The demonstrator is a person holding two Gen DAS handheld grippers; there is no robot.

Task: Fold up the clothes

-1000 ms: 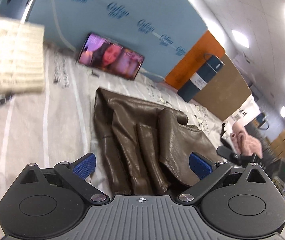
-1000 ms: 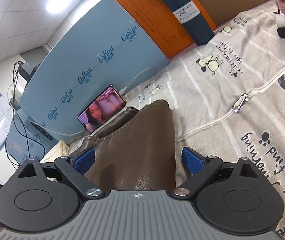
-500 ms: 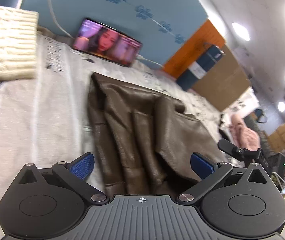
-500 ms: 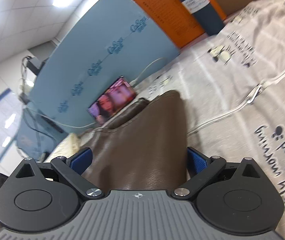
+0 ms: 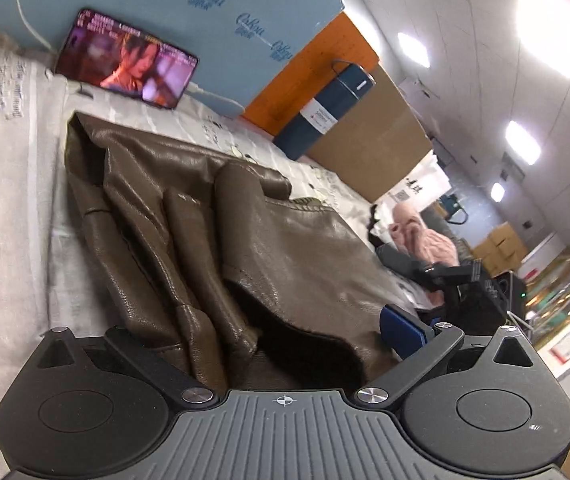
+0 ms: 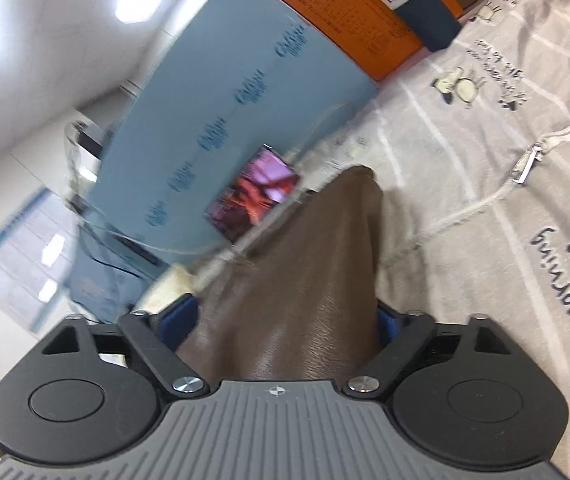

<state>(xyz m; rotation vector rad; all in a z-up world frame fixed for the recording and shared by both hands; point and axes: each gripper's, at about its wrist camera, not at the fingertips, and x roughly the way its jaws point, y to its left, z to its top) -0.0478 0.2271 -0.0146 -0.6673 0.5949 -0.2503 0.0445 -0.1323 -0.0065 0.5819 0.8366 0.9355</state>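
A brown leather garment (image 5: 213, 216) lies partly folded on the grey printed bed cover (image 5: 9, 208). My left gripper (image 5: 269, 340) is open at its near edge, with folds of the leather between the jaws; only the right blue pad (image 5: 401, 330) shows, the left is hidden by the leather. In the right wrist view the same garment (image 6: 309, 280) fills the space between the jaws of my right gripper (image 6: 285, 320), whose blue pads (image 6: 179, 316) stand close against both sides of the leather. The far end of the fold rises towards the phone.
A phone (image 5: 125, 68) playing video leans on a blue foam board (image 5: 189, 12) at the back. A dark blue bottle (image 5: 325, 112) stands by an orange panel. A pink garment (image 5: 425, 244) lies at the right. A zipper (image 6: 525, 164) runs across the cover.
Both grippers moved in over the leather garment. The right gripper's jaws narrowed onto the fold. The left gripper dropped lower, so leather covers its left pad.
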